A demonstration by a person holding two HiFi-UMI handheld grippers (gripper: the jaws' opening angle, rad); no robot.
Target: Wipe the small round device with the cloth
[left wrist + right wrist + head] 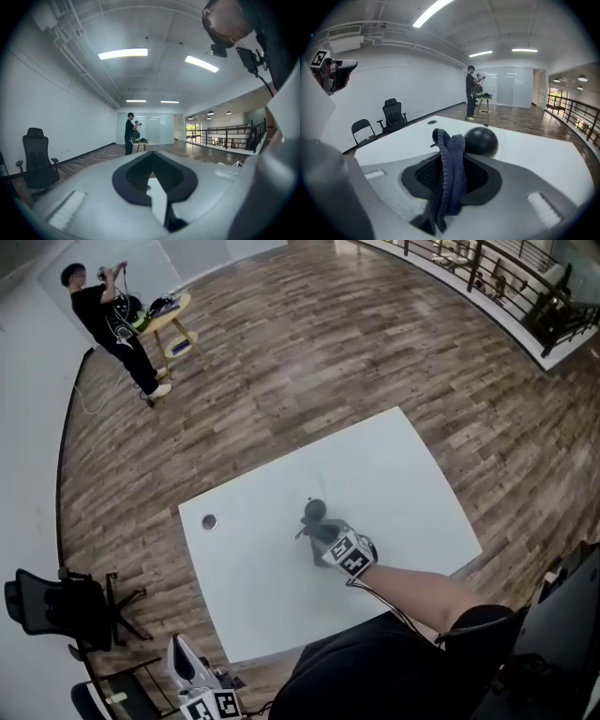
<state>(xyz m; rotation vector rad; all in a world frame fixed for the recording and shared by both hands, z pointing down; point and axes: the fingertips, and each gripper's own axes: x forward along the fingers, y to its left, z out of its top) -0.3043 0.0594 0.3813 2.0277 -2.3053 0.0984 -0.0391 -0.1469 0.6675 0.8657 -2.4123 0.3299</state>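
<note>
1. Small round device point(481, 140): dark, matte, ball-shaped. It sits on the white surface point(396, 140), near the middle.
2. Cloth point(450, 174): dark blue, ribbed knit, folded into a narrow upright band. It is pinched between the right gripper's point(451, 157) jaws, its top end just beside the device. Contact with the device cannot be told.

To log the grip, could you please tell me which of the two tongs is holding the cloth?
The right tongs: the dark blue cloth is pinched between them, while the left tongs hold nothing.
</note>
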